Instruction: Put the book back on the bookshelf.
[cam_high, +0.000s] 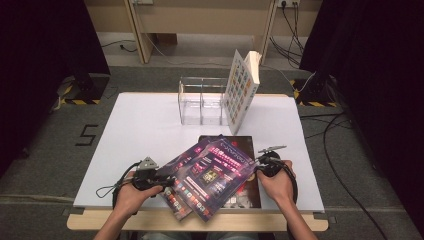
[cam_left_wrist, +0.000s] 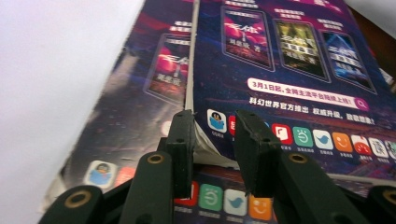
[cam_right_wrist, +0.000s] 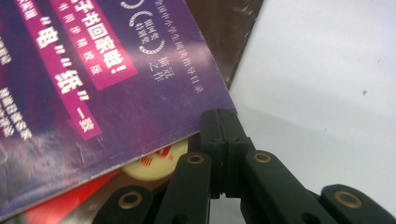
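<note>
Step in hand: lifting the top magazine (cam_high: 212, 172) off the stack on the worktop (cam_high: 145, 130). Left gripper (cam_left_wrist: 212, 140) jaws part-open astride its near edge, not pinching. Right gripper (cam_right_wrist: 223, 140) clenched, beside its corner, apparently holding nothing. Next: close left jaws on the edge.
</note>
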